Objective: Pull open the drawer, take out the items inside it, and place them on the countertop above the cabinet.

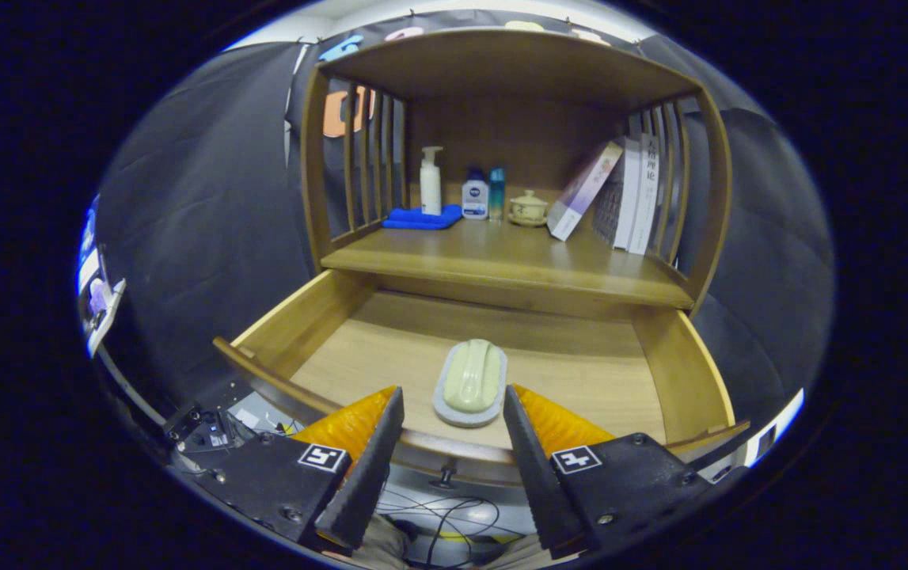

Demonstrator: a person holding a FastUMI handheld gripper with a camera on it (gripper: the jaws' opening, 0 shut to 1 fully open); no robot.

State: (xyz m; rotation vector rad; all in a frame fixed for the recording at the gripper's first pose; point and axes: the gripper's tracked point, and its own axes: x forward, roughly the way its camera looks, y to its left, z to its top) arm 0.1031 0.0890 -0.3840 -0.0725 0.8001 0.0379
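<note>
Two fingers of the gripper (454,412) reach forward over the front edge of the pulled-out drawer (683,372), spread wide apart and gripping nothing, their tips hanging above the drawer's front rail without clearly touching it. The gripper looks slightly downward into the drawer, roughly level and centred on it, with the small knob (444,476) of the drawer front showing below and between the fingers. Just ahead of the tips, lined up with the gap between them, a pale green soap bar (472,378) lies in a grey oval soap dish (446,400) on the drawer's wooden floor, near the front rail and apart from both side walls. Beyond the drawer rises the wooden cabinet, whose countertop (501,261) sits directly above the drawer's back. On that countertop, toward its rear, a white pump bottle (431,182) stands on a folded blue cloth (422,218); beside it are a small white bottle with a blue cap (475,196), a slim teal bottle (497,192), and a cream lidded cup (529,208). To their right several books (628,198) stand, one tilted against the others. Cables (438,514) trail on the floor below the drawer front.
</note>
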